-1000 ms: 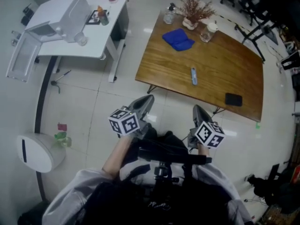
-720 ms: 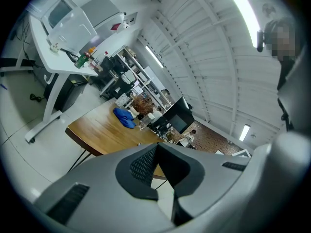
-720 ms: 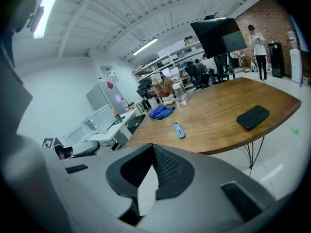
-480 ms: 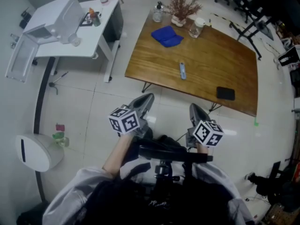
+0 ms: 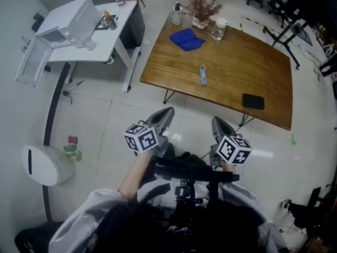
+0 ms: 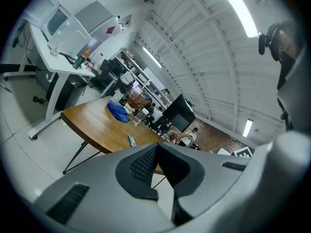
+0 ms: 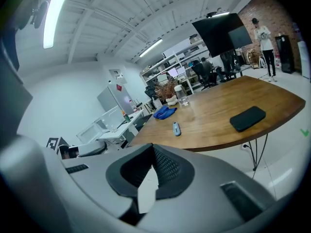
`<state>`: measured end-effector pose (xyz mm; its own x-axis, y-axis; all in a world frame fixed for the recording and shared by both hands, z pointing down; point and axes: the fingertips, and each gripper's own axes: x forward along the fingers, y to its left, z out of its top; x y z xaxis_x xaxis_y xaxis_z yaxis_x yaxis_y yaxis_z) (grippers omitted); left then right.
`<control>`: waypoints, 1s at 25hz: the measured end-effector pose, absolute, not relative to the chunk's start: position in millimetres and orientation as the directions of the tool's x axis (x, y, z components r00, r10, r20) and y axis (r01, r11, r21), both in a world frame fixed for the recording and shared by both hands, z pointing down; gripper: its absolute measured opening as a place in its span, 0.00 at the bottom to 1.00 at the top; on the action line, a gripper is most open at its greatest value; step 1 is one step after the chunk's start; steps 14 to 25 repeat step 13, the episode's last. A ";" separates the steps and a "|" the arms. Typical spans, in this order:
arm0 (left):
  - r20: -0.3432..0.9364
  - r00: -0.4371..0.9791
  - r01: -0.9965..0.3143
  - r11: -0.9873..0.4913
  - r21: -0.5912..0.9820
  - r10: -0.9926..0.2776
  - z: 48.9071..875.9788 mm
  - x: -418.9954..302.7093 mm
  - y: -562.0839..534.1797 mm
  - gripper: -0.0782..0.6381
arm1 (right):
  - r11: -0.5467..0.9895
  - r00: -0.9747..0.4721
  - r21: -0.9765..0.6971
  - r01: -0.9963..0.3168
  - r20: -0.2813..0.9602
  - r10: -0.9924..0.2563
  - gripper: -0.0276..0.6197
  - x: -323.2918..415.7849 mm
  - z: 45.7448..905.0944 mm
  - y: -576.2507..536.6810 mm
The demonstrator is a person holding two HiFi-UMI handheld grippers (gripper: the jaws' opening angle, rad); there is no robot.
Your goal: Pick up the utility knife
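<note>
The utility knife (image 5: 202,74) lies flat near the middle of the wooden table (image 5: 237,73), between a blue cloth (image 5: 187,39) and a flat black slab (image 5: 253,101), touching neither. The left gripper (image 5: 167,111) and right gripper (image 5: 217,121) hang over the tiled floor on the table's near side, well apart from the knife — each with jaws pressed together, holding nothing

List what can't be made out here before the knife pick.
1. The slim grey-blue utility knife on the brown wooden table: too small in every view to tell whether the blade is out.
2. The flat black rectangular object: too small in the head view to identify.
3. Left gripper view: the left hand-held gripper covers one end of the table.
</note>
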<state>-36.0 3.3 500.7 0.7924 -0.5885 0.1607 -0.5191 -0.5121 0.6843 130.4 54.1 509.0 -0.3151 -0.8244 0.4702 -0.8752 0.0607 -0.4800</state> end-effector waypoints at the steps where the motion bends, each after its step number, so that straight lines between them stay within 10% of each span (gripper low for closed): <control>1: 0.163 0.788 -0.524 -0.510 0.682 -0.593 501.1 -35.0 7.5 0.12 | 0.070 -0.325 -0.485 -0.872 0.467 -0.822 0.06 130.3 510.0 57.3; 25: 0.183 0.777 -0.550 -0.508 0.663 -0.602 506.2 -6.5 69.3 0.12 | 0.118 -0.379 -0.515 -0.849 0.437 -0.816 0.06 148.4 515.5 103.2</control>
